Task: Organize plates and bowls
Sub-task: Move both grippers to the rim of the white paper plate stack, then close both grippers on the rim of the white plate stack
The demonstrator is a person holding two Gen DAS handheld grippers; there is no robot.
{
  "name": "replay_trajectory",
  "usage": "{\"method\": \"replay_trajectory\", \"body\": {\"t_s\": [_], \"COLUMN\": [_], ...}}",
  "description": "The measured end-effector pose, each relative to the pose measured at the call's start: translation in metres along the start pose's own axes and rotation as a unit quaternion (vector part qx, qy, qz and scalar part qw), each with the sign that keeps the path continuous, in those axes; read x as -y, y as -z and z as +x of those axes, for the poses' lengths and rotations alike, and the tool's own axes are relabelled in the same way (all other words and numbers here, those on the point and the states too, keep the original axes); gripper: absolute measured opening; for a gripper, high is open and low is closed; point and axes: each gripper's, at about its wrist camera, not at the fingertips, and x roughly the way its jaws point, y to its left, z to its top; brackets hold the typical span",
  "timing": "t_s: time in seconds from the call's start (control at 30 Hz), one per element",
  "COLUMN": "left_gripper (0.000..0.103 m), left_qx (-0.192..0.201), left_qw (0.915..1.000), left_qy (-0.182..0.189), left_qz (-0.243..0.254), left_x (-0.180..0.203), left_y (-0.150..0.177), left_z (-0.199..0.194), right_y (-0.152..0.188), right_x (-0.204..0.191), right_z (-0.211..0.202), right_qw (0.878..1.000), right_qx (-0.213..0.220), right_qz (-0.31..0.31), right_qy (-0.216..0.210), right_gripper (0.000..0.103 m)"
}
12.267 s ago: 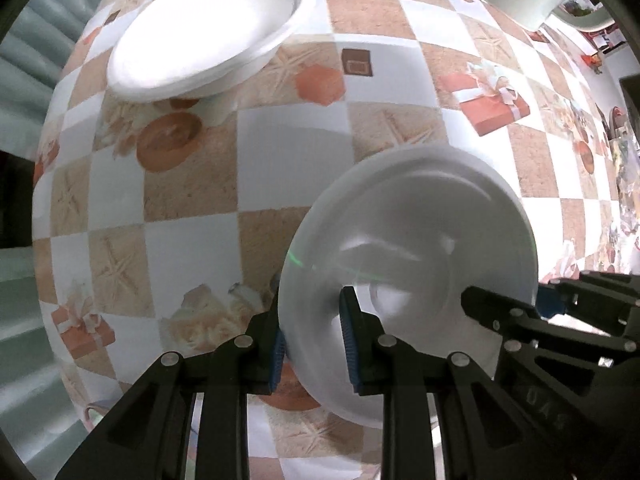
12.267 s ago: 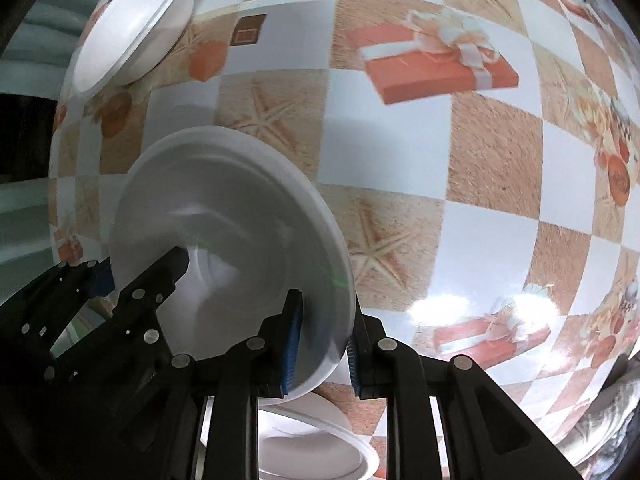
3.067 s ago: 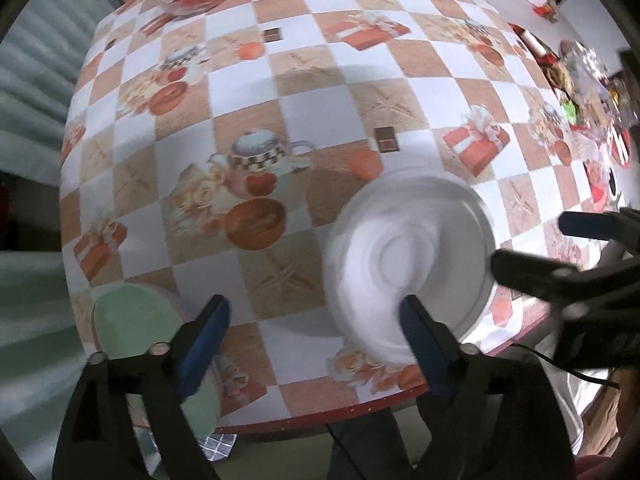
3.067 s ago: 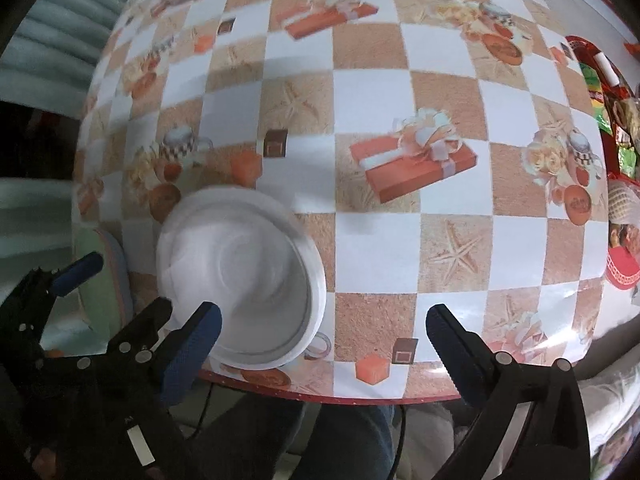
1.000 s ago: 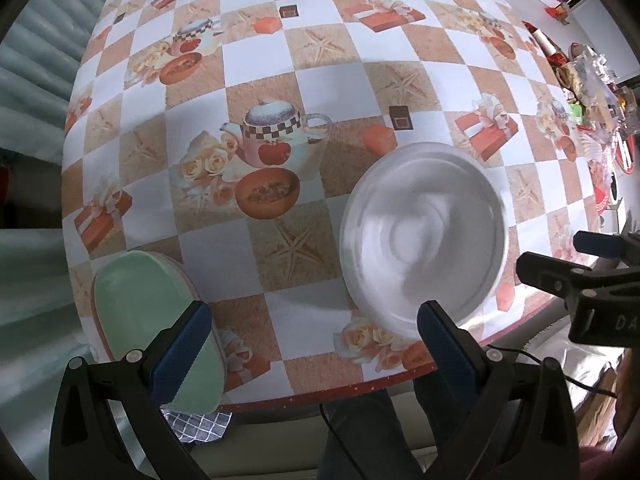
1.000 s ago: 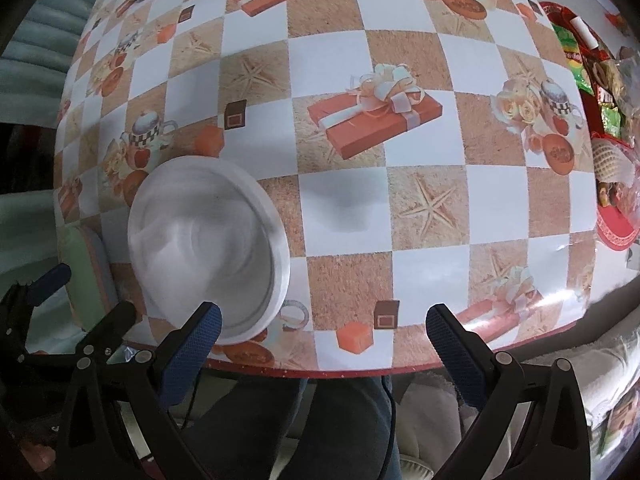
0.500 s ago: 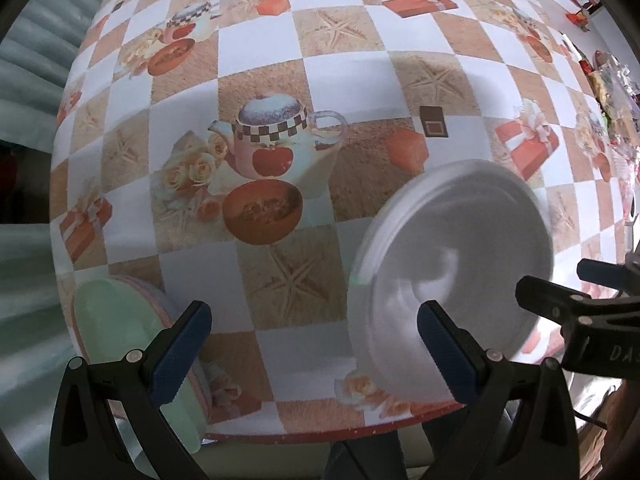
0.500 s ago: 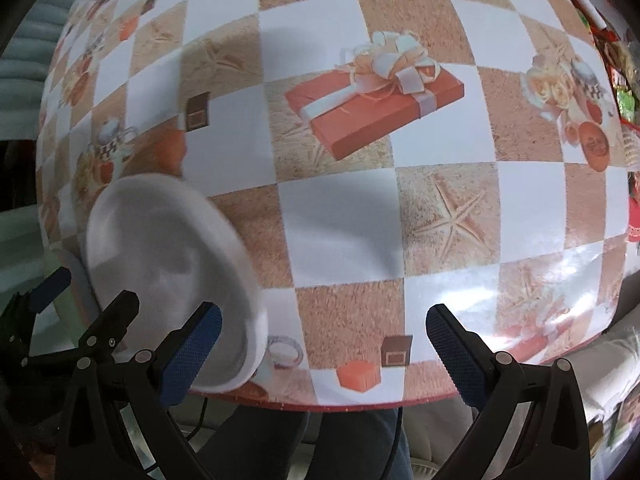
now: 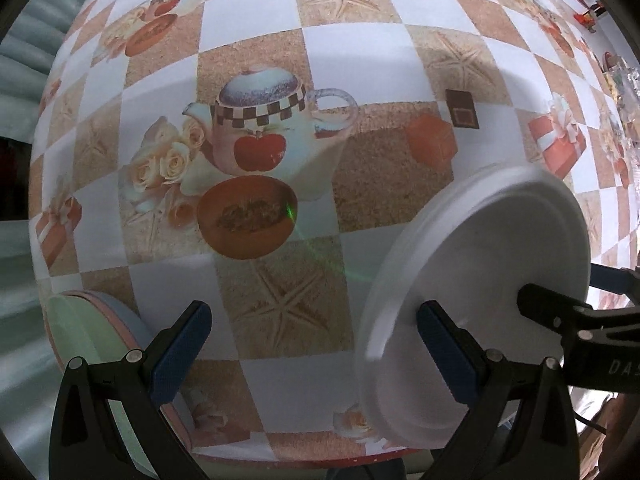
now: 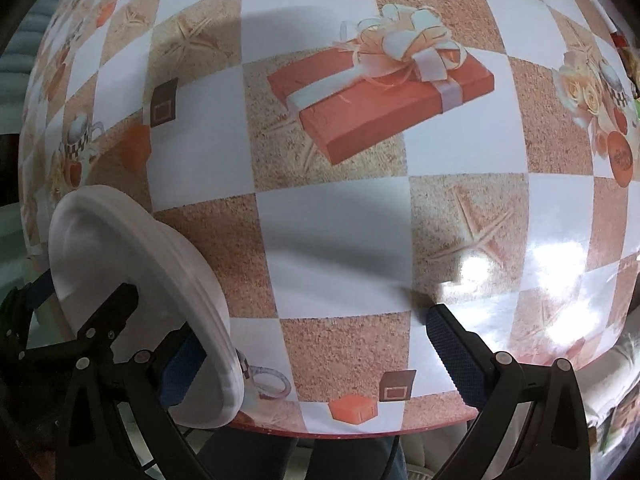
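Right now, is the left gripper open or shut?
Open. The left gripper has its blue pads spread wide, nothing clamped; the white plate stack lies free on the table.

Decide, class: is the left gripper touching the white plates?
Cannot tell. In the left wrist view one finger of the open left gripper overlaps the white plates; neither view plainly shows contact or a gap.

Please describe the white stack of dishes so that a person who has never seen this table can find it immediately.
Start at the table covered in an orange-and-white checked cloth printed with teapots, starfish and gift boxes. Go to its near edge, just right of the printed teapot with the red apple. The stack of white plates sits there, the only plain white, real object on the cloth; the green-and-pink round thing lies off the table's corner.
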Motion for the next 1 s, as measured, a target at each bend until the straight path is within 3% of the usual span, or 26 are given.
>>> {"method": "replay_trajectory", "body": {"t_s": [0.2, 0.47, 0.53, 0.63, 0.7, 0.77, 0.8, 0.87, 1.0], "left_gripper": [0.103, 0.101, 0.094, 0.076, 0.063, 0.038, 0.032, 0.032, 0.032], "left_qx": [-0.014, -0.03, -0.025, -0.007, 0.003, 0.007, 0.007, 0.01, 0.007], "left_qw": [0.9982, 0.998, 0.9984, 0.9988, 0.9985, 0.9974, 0.9966, 0.9971, 0.9973], "left_qy": [0.052, 0.049, 0.046, 0.048, 0.053, 0.069, 0.079, 0.072, 0.071], "left_qz": [-0.025, -0.024, -0.02, 0.003, 0.016, 0.022, 0.024, 0.025, 0.015], "left_x": [-0.012, -0.011, -0.011, 0.001, 0.009, 0.014, 0.017, 0.022, 0.025], "left_y": [-0.003, -0.012, -0.017, -0.019, -0.018, -0.019, -0.019, -0.022, -0.019], "left_z": [0.012, 0.015, 0.012, 0.003, 0.0, -0.003, -0.003, -0.004, -0.006], "right_y": [0.003, -0.003, 0.001, 0.008, 0.011, 0.011, 0.01, 0.01, 0.007], "right_x": [-0.002, -0.005, -0.004, -0.007, -0.013, -0.016, -0.018, -0.024, -0.029], "right_z": [-0.002, 0.0, -0.003, -0.011, -0.015, -0.016, -0.017, -0.017, -0.019], "right_qw": [1.0, 1.0, 1.0, 0.999, 0.998, 0.996, 0.996, 0.996, 0.997], "right_qx": [0.004, -0.011, -0.007, 0.004, 0.014, 0.014, 0.013, 0.012, 0.011], "right_qz": [-0.002, -0.008, -0.013, -0.029, -0.046, -0.045, -0.044, -0.052, -0.049], "right_qy": [0.002, 0.002, -0.003, -0.021, -0.041, -0.073, -0.075, -0.069, -0.057], "right_gripper": [0.103, 0.103, 0.097, 0.075, 0.046, 0.028, 0.023, 0.016, 0.017]}}
